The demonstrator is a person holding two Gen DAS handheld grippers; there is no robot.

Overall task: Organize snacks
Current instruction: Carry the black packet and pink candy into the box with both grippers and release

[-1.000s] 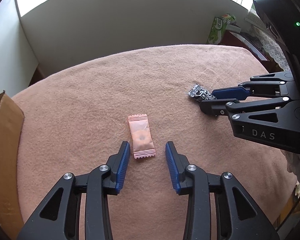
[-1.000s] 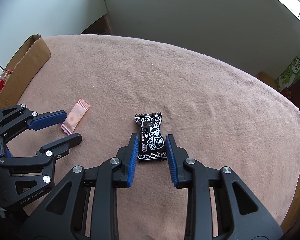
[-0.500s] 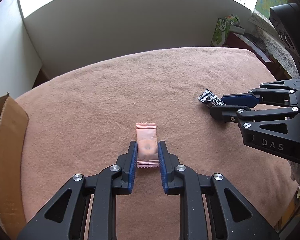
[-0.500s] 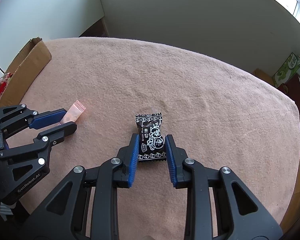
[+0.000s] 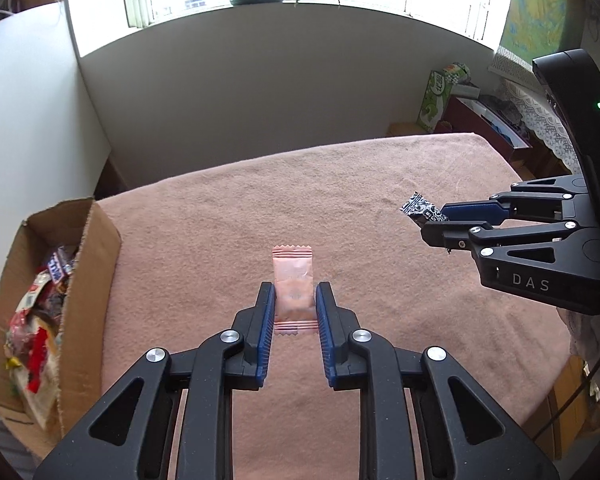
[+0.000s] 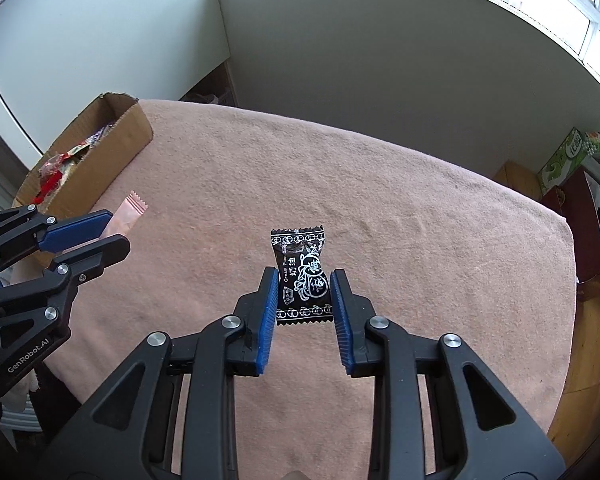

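Left wrist view, left gripper (image 5: pixel 294 304) clenching one pink candy (image 5: pixel 293 286); right gripper (image 6: pixel 303 294) clenching one black candy (image 6: pixel 301 276)

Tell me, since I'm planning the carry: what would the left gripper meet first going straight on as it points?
Probably the pink tablecloth; the left gripper, shut on the pink candy, tilts downward. Depth unclear.
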